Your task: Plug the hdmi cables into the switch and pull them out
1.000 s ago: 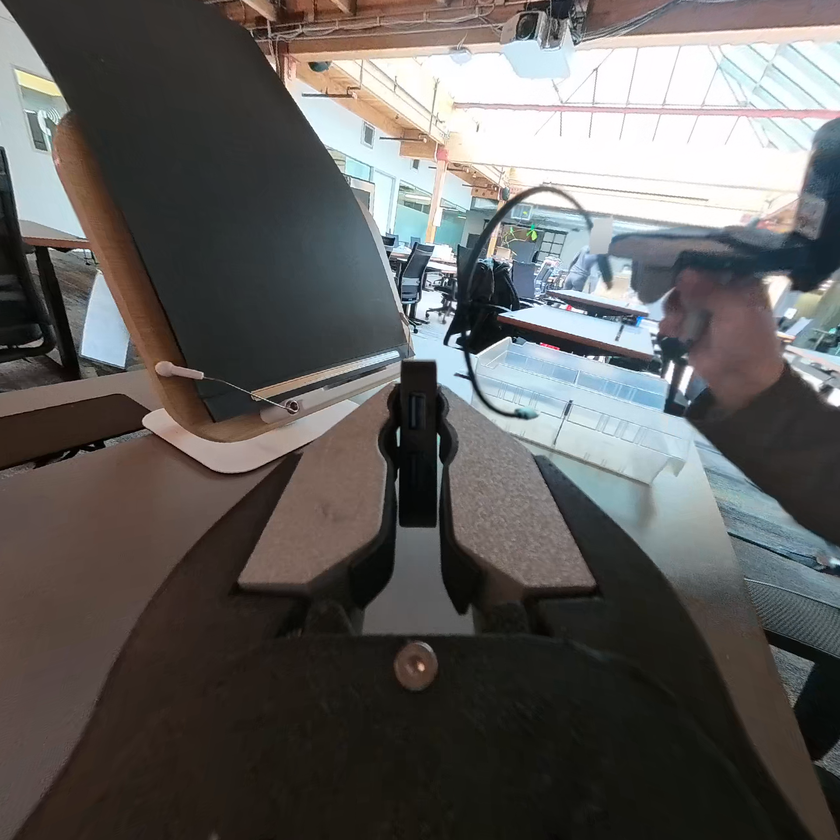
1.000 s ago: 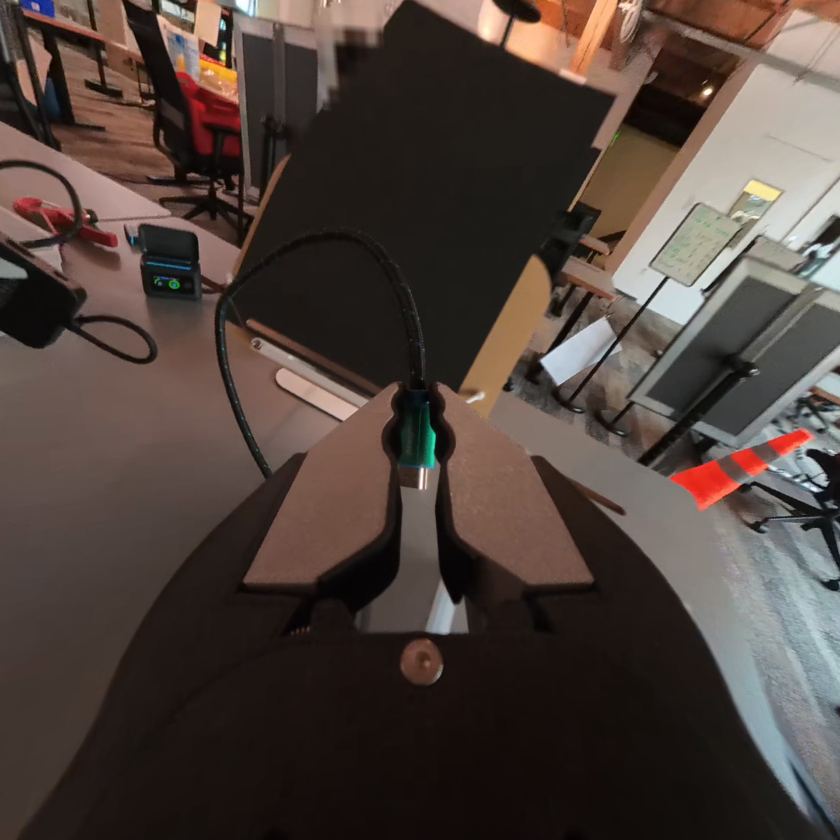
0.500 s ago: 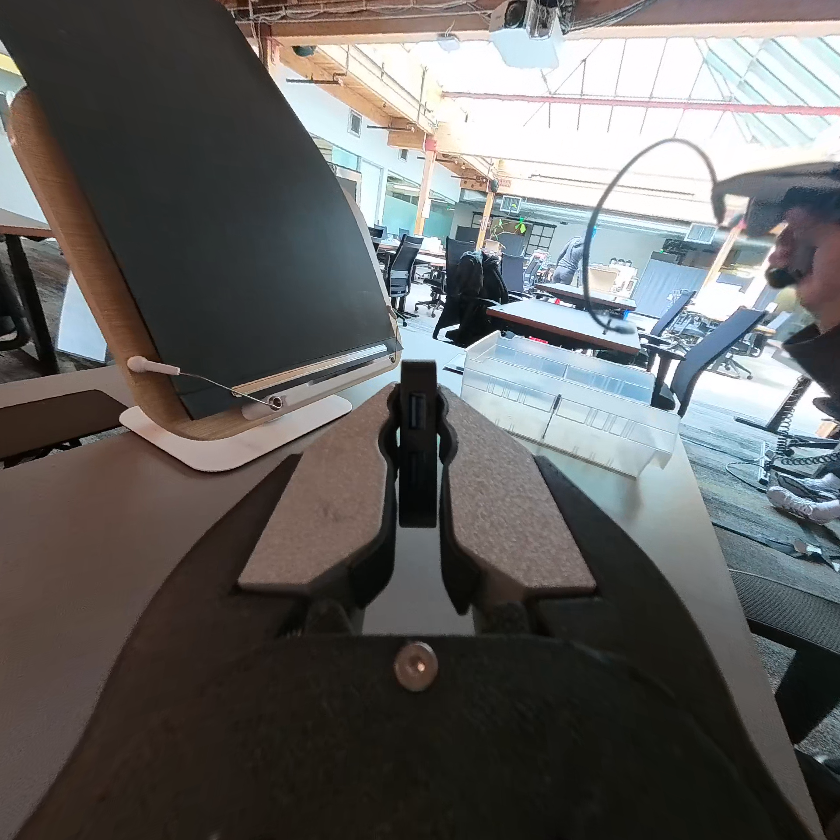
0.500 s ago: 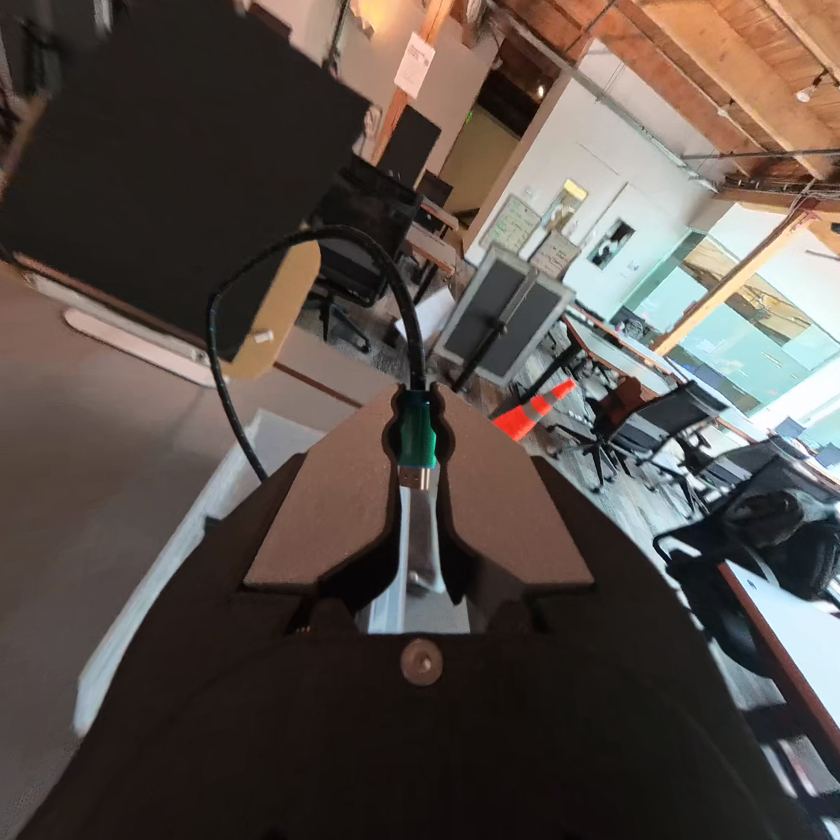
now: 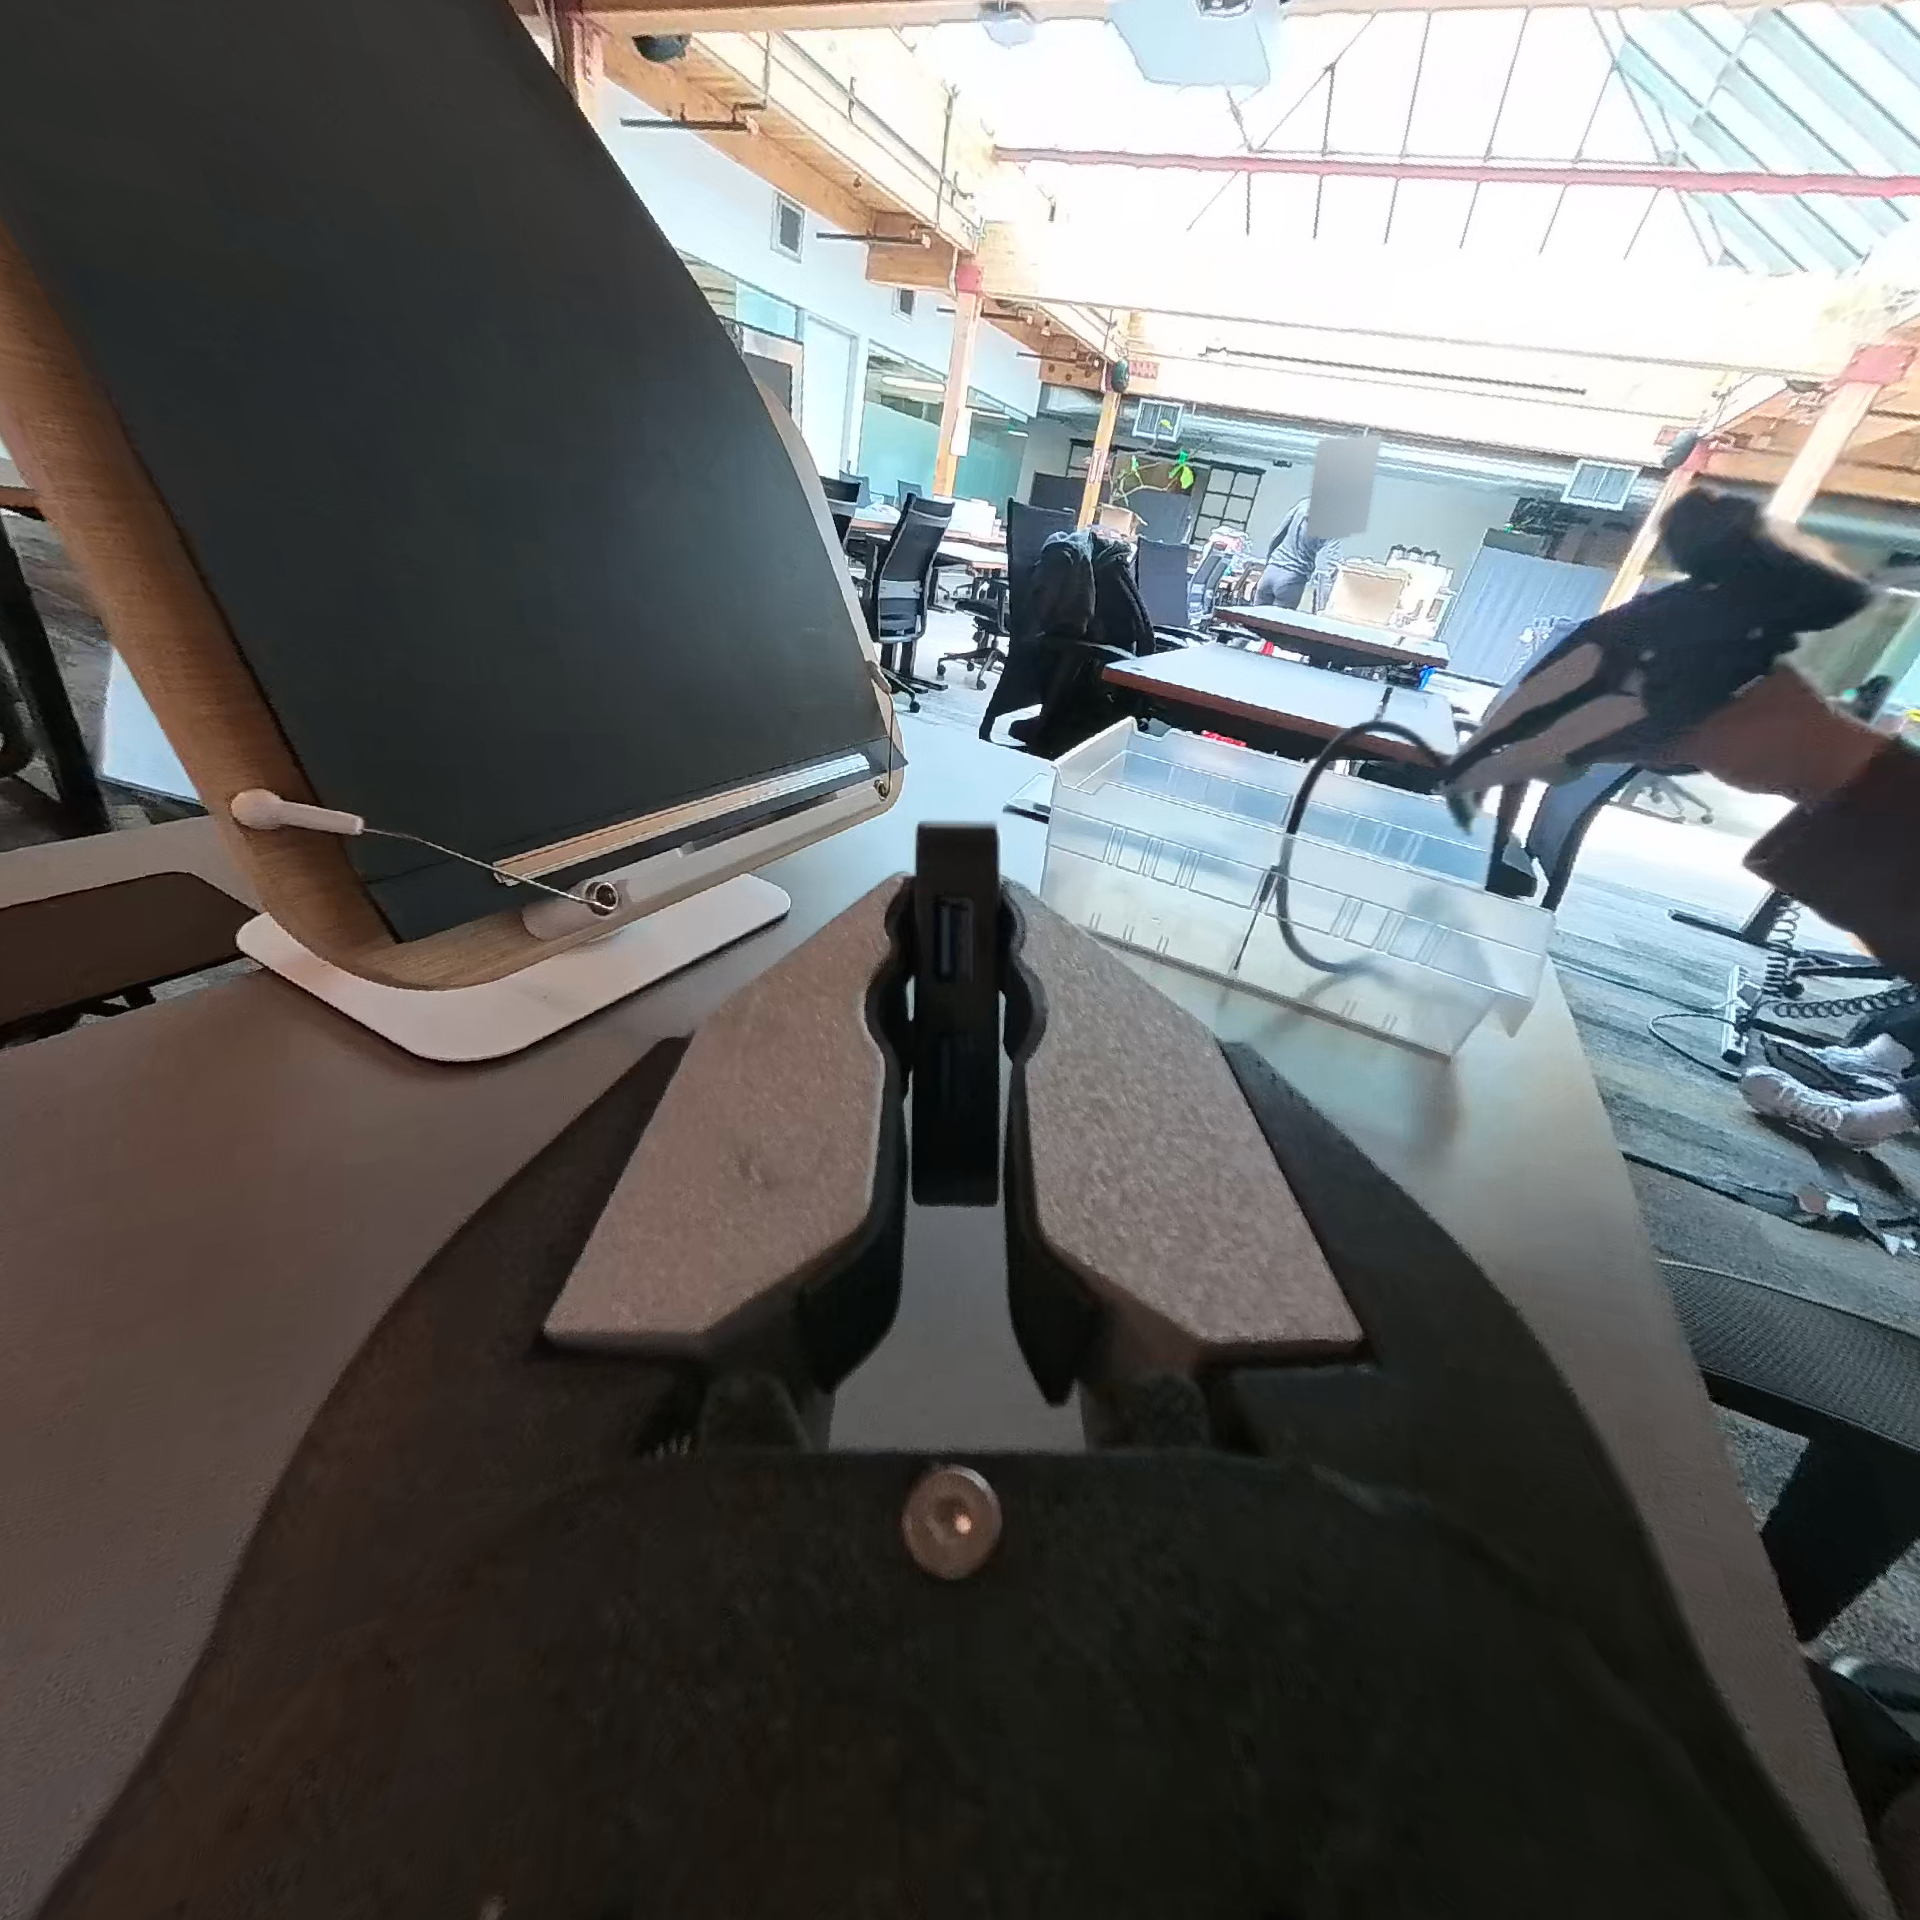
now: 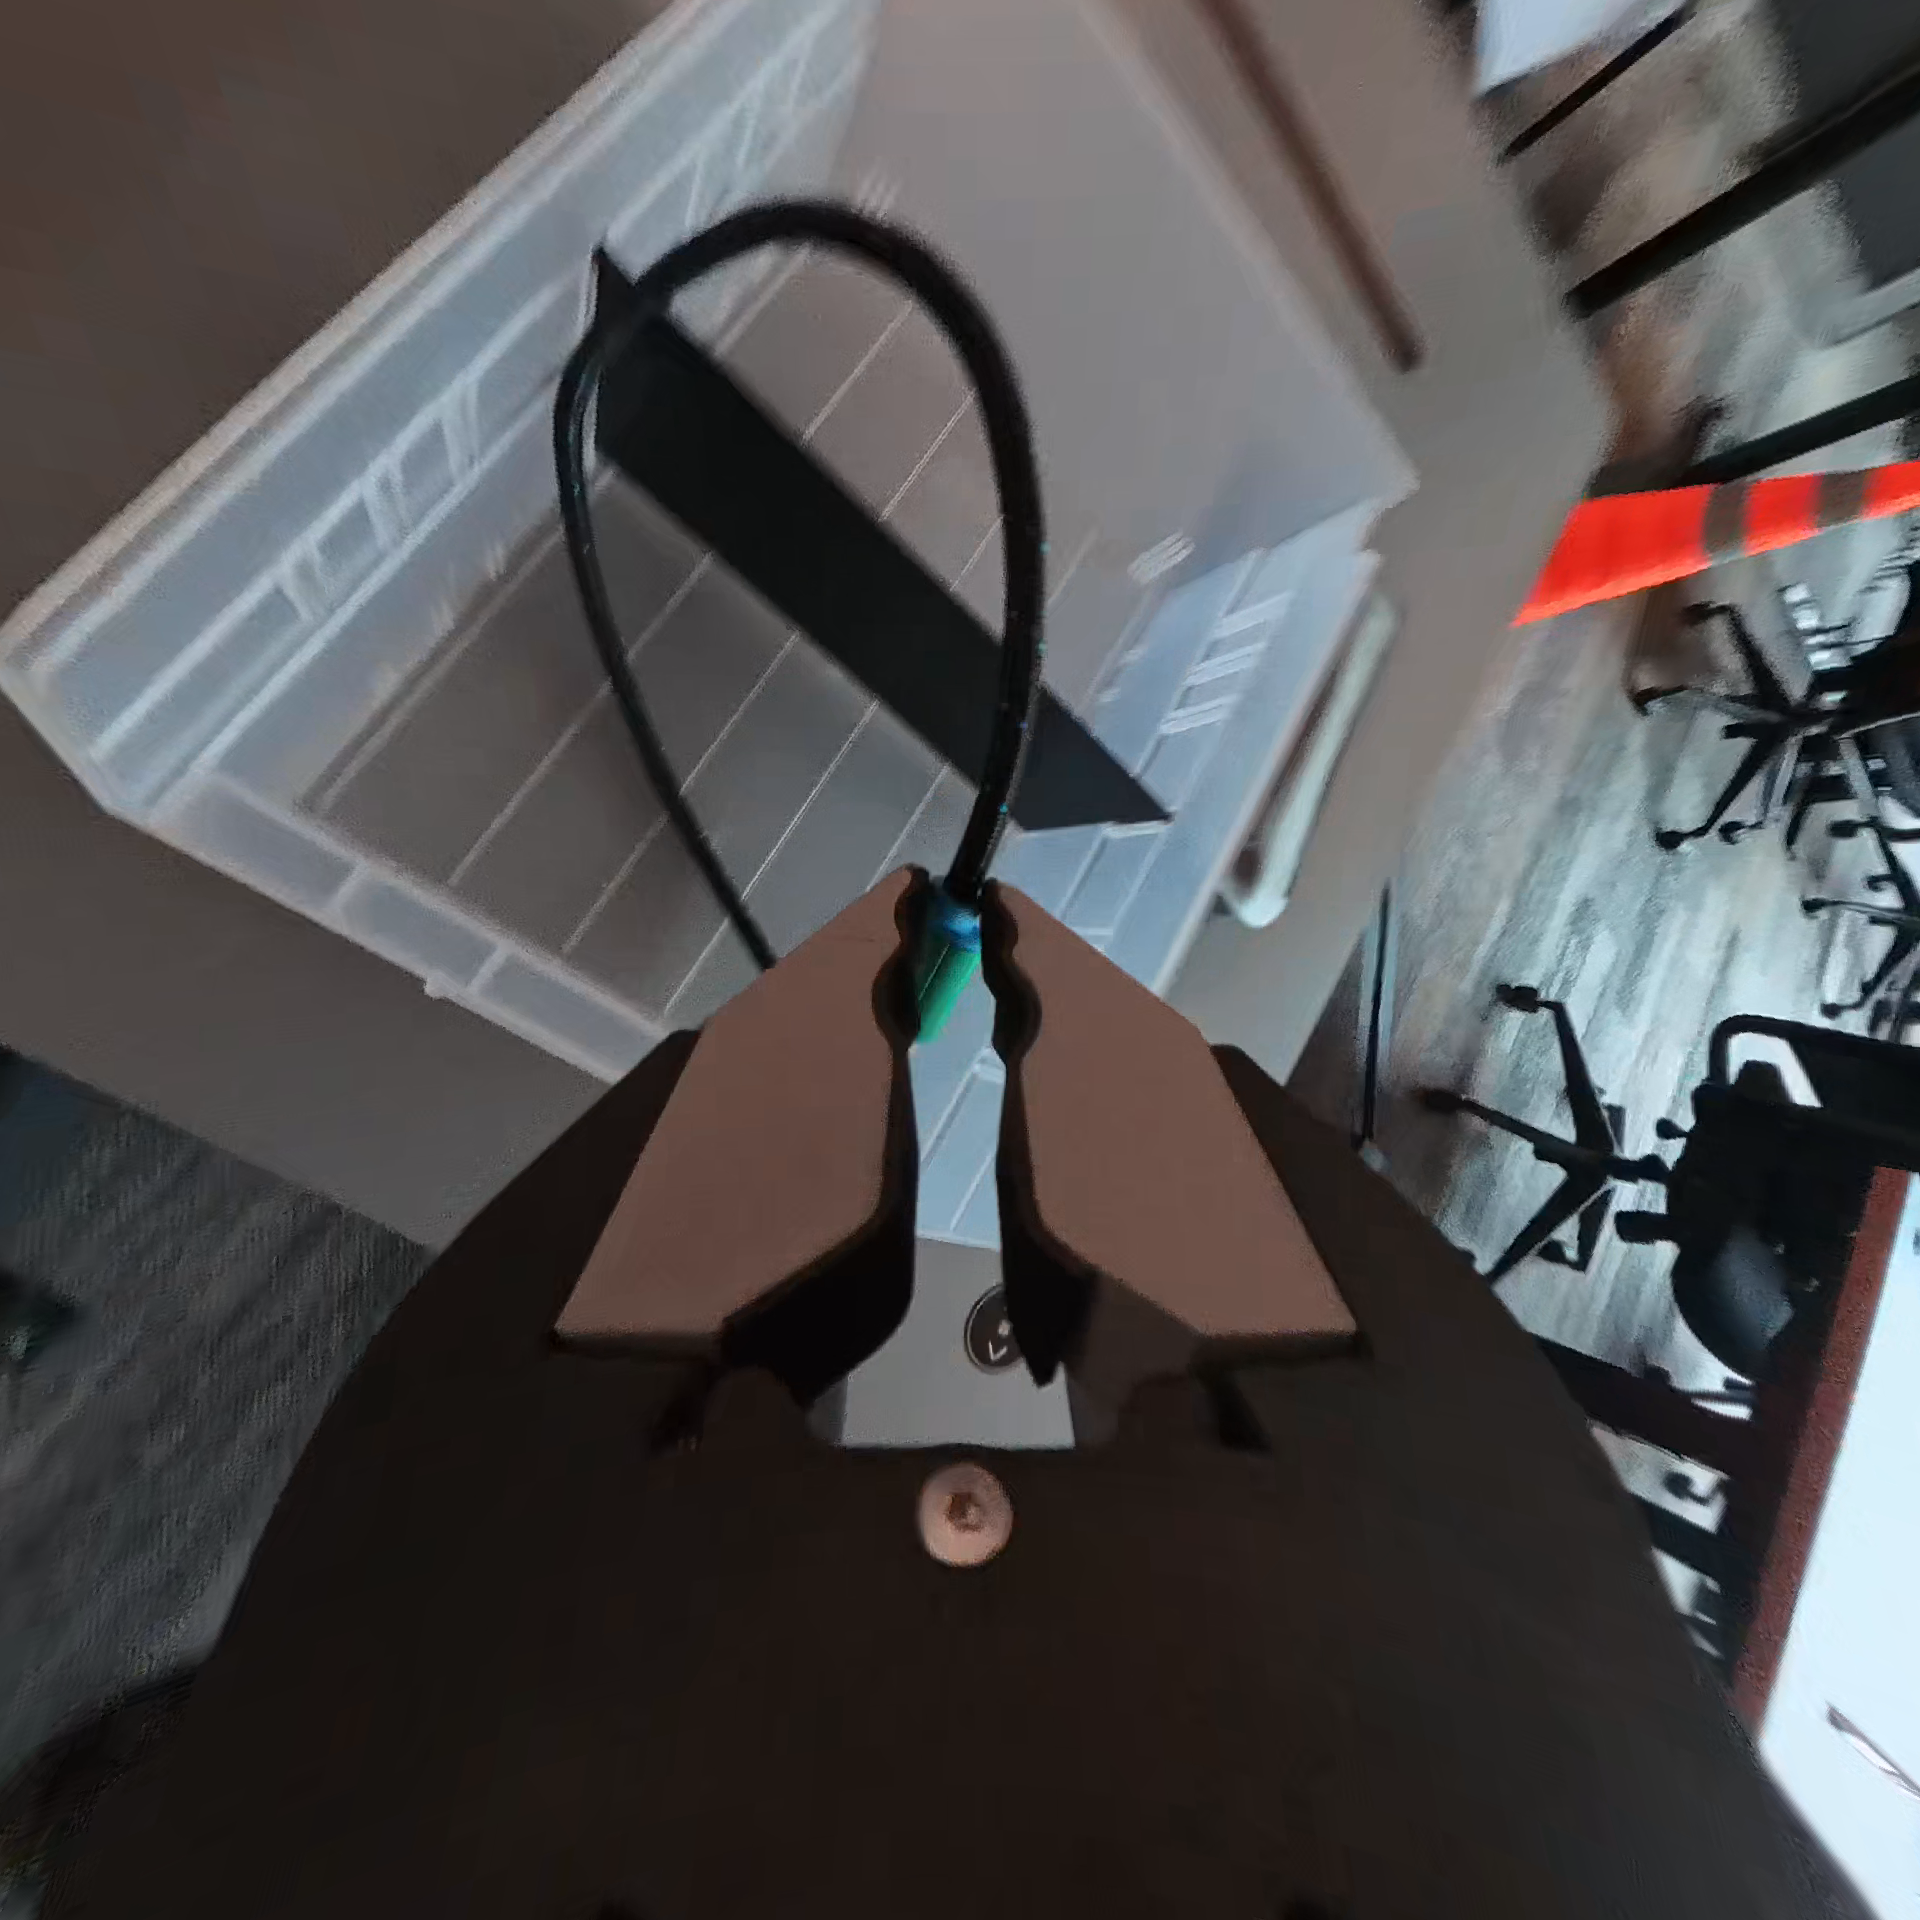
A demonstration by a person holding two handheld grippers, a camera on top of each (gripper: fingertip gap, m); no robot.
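Note:
My left gripper [image 5: 957, 940] is shut on a slim black switch [image 5: 956, 997] held on edge above the grey table, one port on its near face. My right gripper [image 6: 948, 935] is shut on the green plug [image 6: 943, 977] of a black braided cable [image 6: 790, 488], which loops up and back down. The right gripper points down over a clear plastic bin [image 6: 260, 665]. In the left wrist view the right gripper [image 5: 1460, 795] is at the far right above the same bin [image 5: 1195, 873], with the cable [image 5: 1299, 862] hanging into it.
A dark screen on a curved wooden stand [image 5: 436, 499] with a white base stands at the back left of the table [image 5: 260, 1143]. A black divider [image 6: 831, 582] crosses the bin. Office chairs [image 6: 1766, 1299] and an orange cone [image 6: 1714, 530] are on the floor beyond the table's right edge. Some 50 cm of space lies between my two pairs of fingers.
My right gripper has swung right and tipped down over the clear bin, carrying the cable with it. My left gripper has kept hold of the switch and barely moved.

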